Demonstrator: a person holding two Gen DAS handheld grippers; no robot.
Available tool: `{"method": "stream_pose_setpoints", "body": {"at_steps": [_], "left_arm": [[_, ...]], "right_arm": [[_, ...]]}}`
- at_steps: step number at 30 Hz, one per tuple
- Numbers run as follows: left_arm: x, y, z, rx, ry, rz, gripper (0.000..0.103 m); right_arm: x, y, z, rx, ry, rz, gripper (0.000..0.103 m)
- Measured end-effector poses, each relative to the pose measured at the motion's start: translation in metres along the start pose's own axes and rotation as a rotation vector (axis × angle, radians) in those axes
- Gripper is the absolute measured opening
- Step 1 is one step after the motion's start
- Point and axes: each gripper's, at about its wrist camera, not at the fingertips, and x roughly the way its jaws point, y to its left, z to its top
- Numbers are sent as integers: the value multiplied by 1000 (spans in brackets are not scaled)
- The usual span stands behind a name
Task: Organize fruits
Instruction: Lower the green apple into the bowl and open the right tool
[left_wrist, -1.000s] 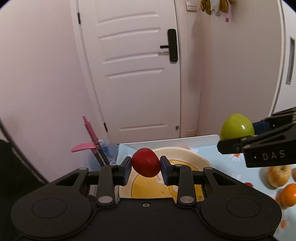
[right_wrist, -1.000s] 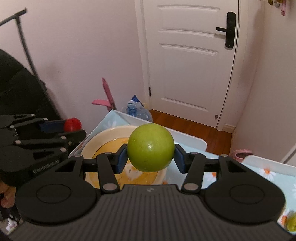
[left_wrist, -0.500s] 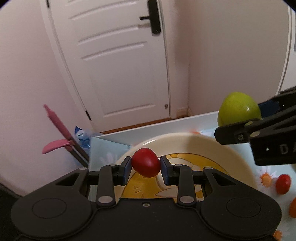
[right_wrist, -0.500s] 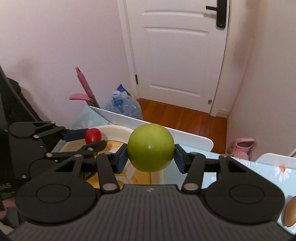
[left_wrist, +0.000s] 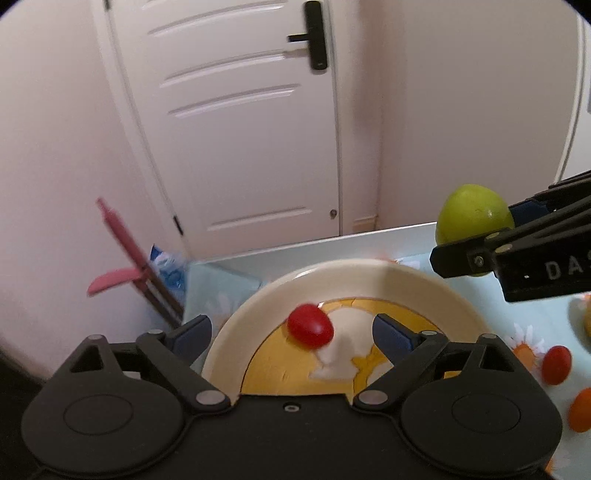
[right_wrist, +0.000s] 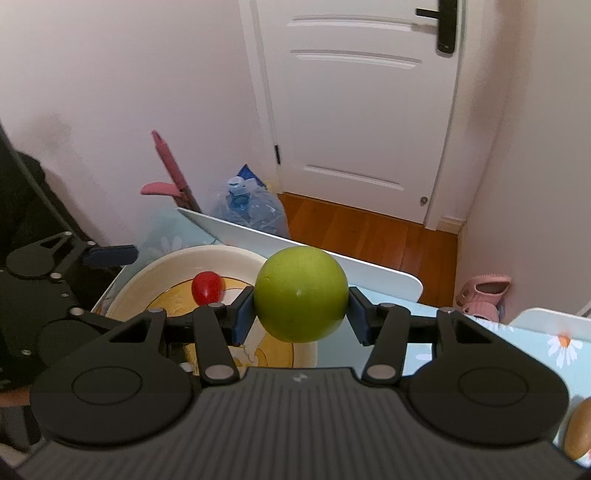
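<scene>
A small red fruit (left_wrist: 310, 326) lies loose on the cream and yellow plate (left_wrist: 424, 277), between the spread jaws of my left gripper (left_wrist: 291, 330), which is opening and touches nothing. The same red fruit (right_wrist: 207, 287) shows on the plate (right_wrist: 166, 264) in the right wrist view. My right gripper (right_wrist: 301, 314) is shut on a green apple (right_wrist: 301, 299) and holds it above the plate's right edge. From the left wrist view that green apple (left_wrist: 474, 218) hangs at the right, in the right gripper's fingers (left_wrist: 480, 254).
Another red fruit (left_wrist: 556, 364) and an orange fruit (left_wrist: 581, 410) lie on the flowered tablecloth right of the plate. A brown fruit (right_wrist: 580, 428) sits at the far right. Beyond the table's white edge (right_wrist: 295, 247) are a water jug (right_wrist: 251, 206), a pink tool (right_wrist: 170, 173) and a door.
My left gripper has opened wide and let the red fruit drop onto the plate. Both grippers have come lower and nearer over the plate; the right one still holds the apple.
</scene>
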Motion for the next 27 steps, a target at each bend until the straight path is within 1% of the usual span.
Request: {"method": "stream_pose_setpoints", "body": {"at_steps": [4, 7, 12, 18, 27], "left_arm": [[-19, 12, -9, -86, 29, 13, 101], [-32, 18, -15, -117, 44, 44, 102], [-48, 15, -27, -125, 61, 75, 102], [-54, 17, -36, -126, 82, 107, 102], [-53, 18, -41, -146, 84, 106, 102]], "right_arm": [[0, 5, 1, -42, 11, 30, 67], [5, 13, 0, -100, 16, 54, 67], [19, 27, -2, -175, 33, 84, 67], [39, 41, -10, -227, 52, 87, 67], [56, 49, -16, -279, 67, 69, 68]]}}
